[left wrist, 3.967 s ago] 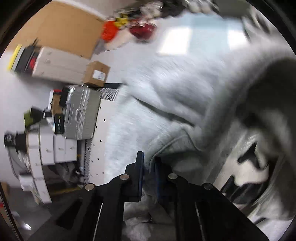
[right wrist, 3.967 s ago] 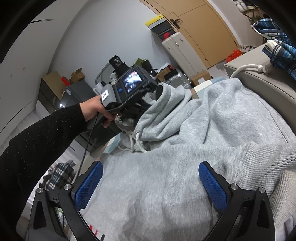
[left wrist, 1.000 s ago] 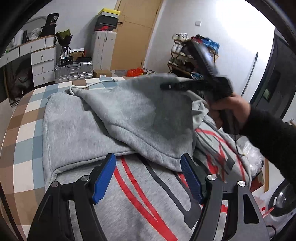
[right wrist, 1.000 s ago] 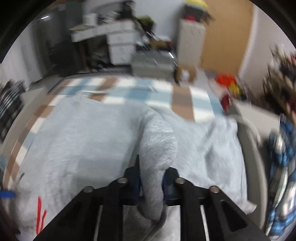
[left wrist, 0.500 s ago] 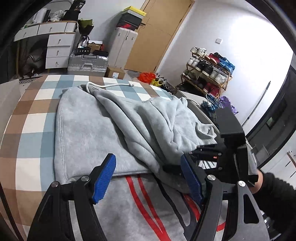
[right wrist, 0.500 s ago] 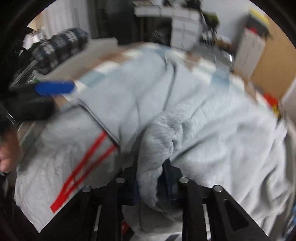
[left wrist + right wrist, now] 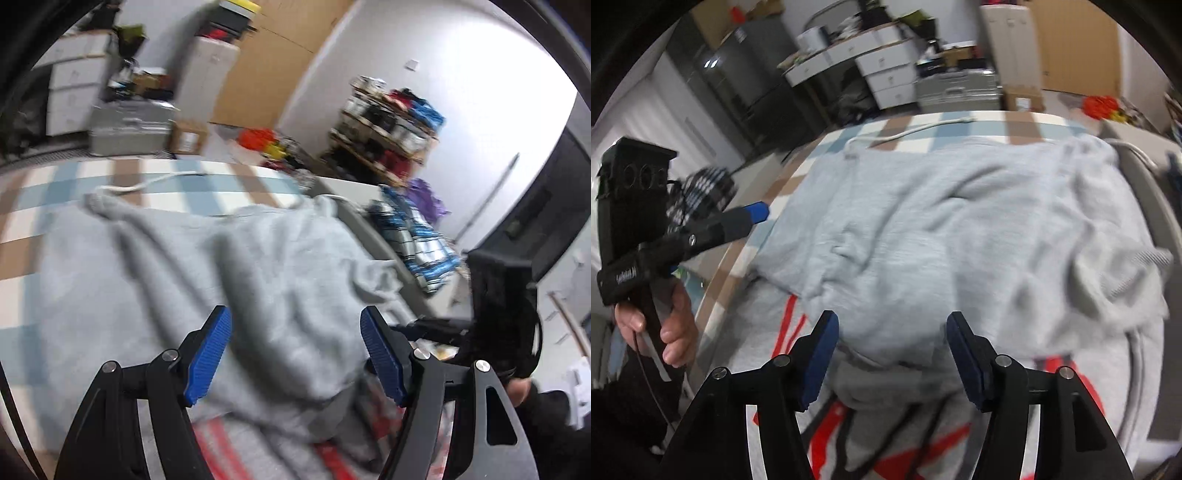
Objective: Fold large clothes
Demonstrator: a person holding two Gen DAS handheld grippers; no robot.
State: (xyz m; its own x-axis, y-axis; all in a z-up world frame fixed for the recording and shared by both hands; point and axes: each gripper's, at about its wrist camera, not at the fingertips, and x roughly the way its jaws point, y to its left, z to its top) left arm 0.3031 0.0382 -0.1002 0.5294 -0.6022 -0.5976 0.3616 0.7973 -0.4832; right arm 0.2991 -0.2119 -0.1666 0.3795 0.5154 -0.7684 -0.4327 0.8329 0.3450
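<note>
A large grey hoodie with red and black stripes lies on a checked surface, its upper part folded down over the striped front. It also shows in the left wrist view. My right gripper is open and empty just above the folded edge. My left gripper is open and empty over the hoodie; it also appears at the left of the right wrist view. The right gripper's body shows at the right of the left wrist view. A white drawstring trails at the far end.
A blue plaid garment lies on a grey ledge to the right. A silver suitcase, white drawers, a cardboard box and a shoe rack stand beyond the far edge.
My right gripper has opened and let go of the grey fabric, which now lies folded over the striped front. My left gripper stays open and has shifted right over the hoodie.
</note>
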